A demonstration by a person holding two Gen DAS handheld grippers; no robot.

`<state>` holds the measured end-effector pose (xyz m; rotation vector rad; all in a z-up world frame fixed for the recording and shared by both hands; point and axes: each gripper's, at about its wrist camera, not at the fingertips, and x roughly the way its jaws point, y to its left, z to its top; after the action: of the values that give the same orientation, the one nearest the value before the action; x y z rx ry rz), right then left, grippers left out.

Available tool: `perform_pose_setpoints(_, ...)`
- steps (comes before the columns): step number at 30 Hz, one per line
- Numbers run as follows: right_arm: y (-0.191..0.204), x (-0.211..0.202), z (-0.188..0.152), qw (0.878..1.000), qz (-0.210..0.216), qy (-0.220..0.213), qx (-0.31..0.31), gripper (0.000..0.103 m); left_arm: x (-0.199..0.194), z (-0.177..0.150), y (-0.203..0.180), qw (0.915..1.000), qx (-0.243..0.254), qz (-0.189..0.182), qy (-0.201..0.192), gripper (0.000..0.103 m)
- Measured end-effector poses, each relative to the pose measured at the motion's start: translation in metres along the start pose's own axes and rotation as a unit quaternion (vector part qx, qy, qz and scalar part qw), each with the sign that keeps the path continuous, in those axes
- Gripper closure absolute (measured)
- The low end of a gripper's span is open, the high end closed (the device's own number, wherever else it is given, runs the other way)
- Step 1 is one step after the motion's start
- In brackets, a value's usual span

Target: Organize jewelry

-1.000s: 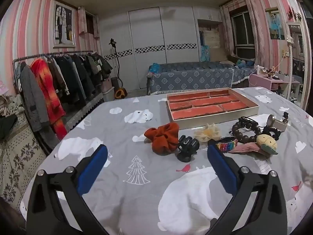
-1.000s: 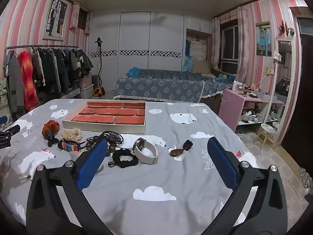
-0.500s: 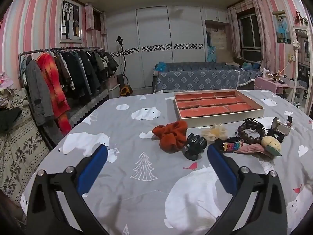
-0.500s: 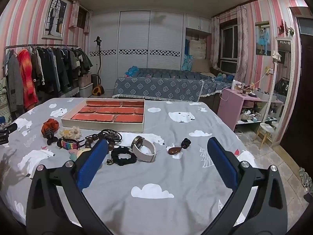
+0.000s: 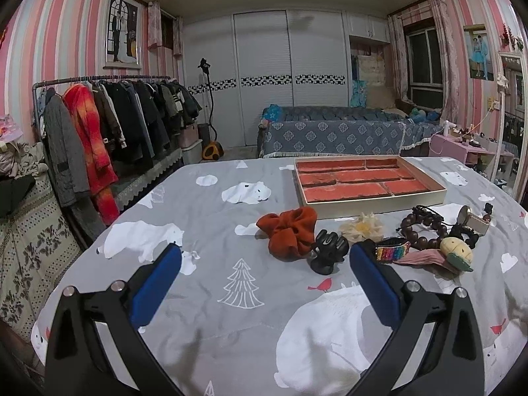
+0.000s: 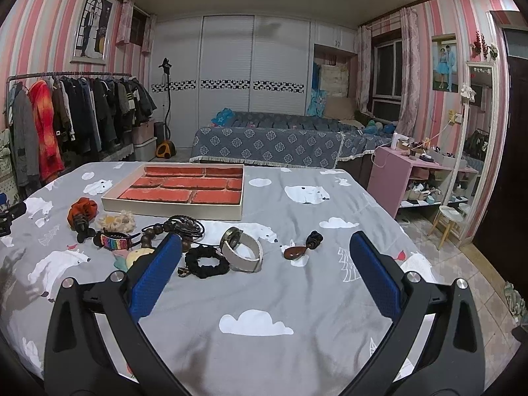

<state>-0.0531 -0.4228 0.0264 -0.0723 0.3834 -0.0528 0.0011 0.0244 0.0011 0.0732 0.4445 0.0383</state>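
A shallow tray with red compartments (image 5: 369,181) (image 6: 181,188) lies on the grey bear-print cloth. Before it lie an orange scrunchie (image 5: 288,231), a black claw clip (image 5: 328,252), a cream flower (image 5: 361,227), a rainbow bracelet (image 5: 392,250) (image 6: 114,241), brown wooden beads (image 5: 420,227) (image 6: 155,232), a black scrunchie (image 6: 206,261), a watch (image 6: 242,247) and a brown pendant (image 6: 297,250). My left gripper (image 5: 264,280) is open and empty, short of the claw clip. My right gripper (image 6: 264,275) is open and empty, just short of the watch and pendant.
A clothes rack (image 5: 99,125) stands left of the table. A bed with a blue cover (image 6: 274,142) is behind it. A pink side table (image 6: 412,178) and a white stool (image 6: 450,217) stand at the right. The table's right edge (image 6: 406,231) drops to a tiled floor.
Both grippers have shifted slightly; the left view has turned a little to the left, so the items sit further right. Both stay open and empty.
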Motion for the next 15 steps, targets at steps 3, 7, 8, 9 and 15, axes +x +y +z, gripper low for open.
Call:
perform_pose_setpoints(3,-0.001,0.000,0.000,1.000,0.000,0.001,0.000,0.004,-0.001,0.001,-0.001,1.0000,0.000,-0.001,0.000,0.004)
perform_pose_setpoints(7,-0.002,0.003,0.000,1.000,0.005,0.008,0.003,0.004,-0.001,0.001,-0.002,1.0000,-0.001,-0.003,0.000,0.004)
perform_pose_setpoints(8,-0.002,0.004,0.000,1.000,0.005,0.009,0.003,0.004,-0.001,0.001,-0.003,1.0000,0.001,-0.004,0.002,0.004)
perform_pose_setpoints(9,-0.002,0.005,0.000,1.000,0.005,0.011,0.003,0.004,0.000,0.000,-0.005,1.0000,0.004,-0.004,0.005,0.004)
perform_pose_setpoints(15,0.004,0.012,-0.003,1.000,0.009,0.018,-0.005,0.004,0.005,-0.003,-0.009,0.9998,0.005,-0.010,0.015,0.004)
